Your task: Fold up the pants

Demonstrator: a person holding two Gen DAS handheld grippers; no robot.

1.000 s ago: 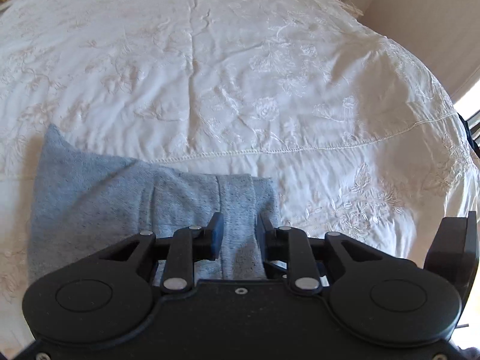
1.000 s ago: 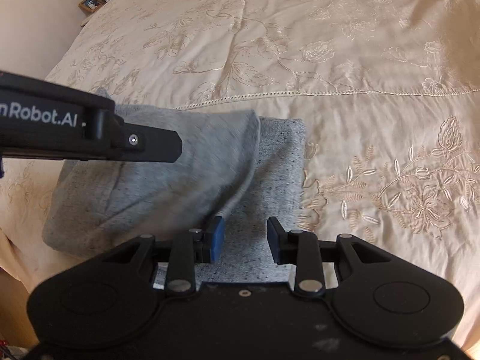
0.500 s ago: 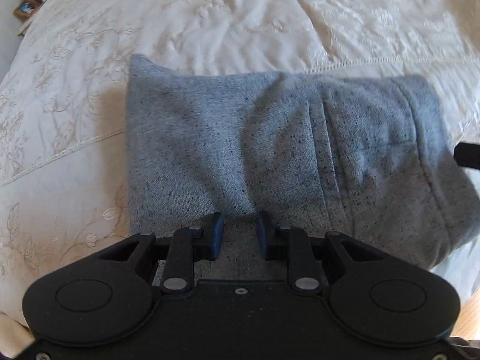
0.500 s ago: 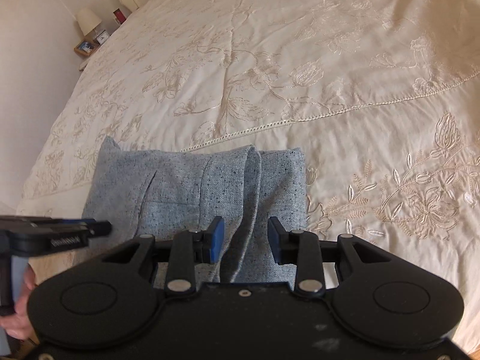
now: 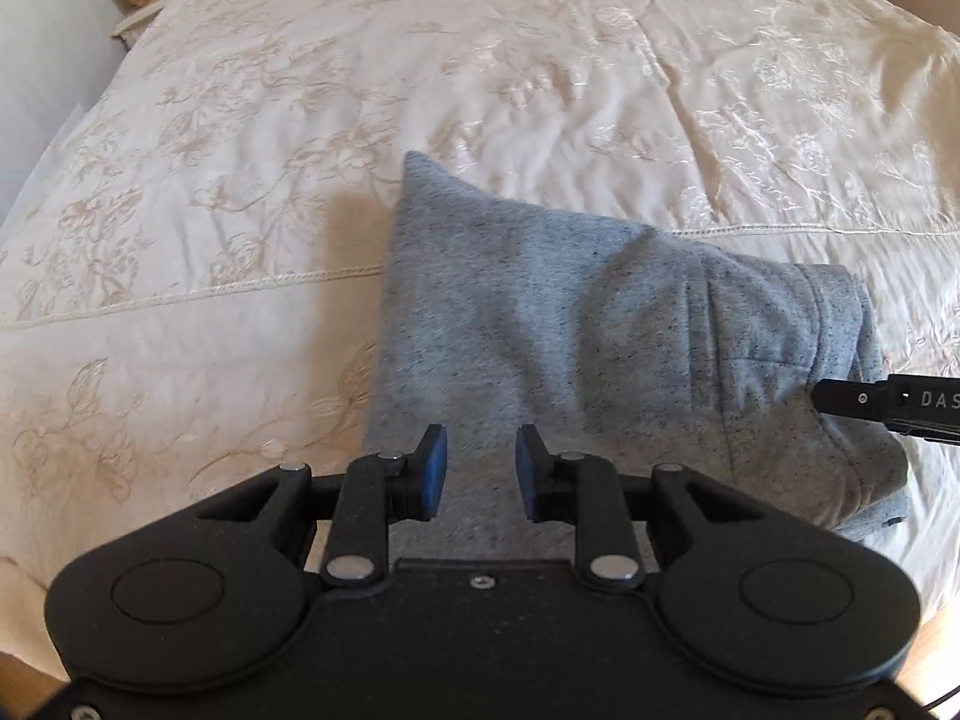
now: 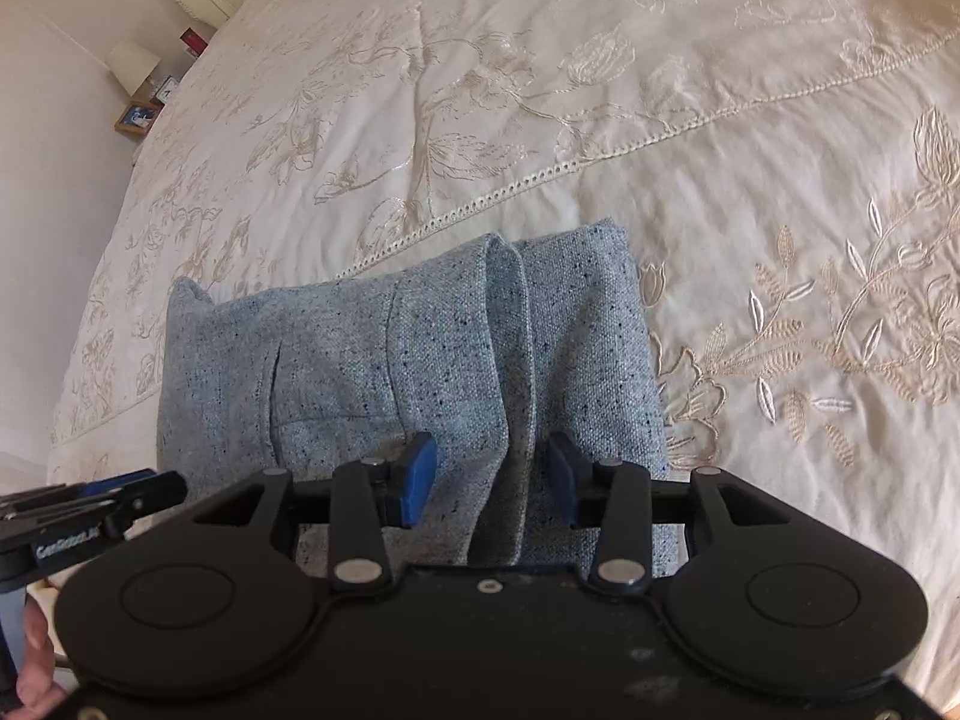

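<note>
Grey sweatpants (image 5: 600,330) lay folded in a compact stack near bed (image 5: 240,360) edge. Right gripper (image 6: 489,474) fingers were opening, nothing pinched, probably letting fold settle; left gripper (image 5: 480,468) fingers released too.

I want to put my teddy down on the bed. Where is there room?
Bare bedspread lies beyond the folded grey pants and on either side of them. The near edge is crowded: pants, left gripper, right gripper.

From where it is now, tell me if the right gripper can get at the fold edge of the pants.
Probably yes. The right gripper sits over the pants, its jaws opening astride the fold edge, with nothing in between.
</note>
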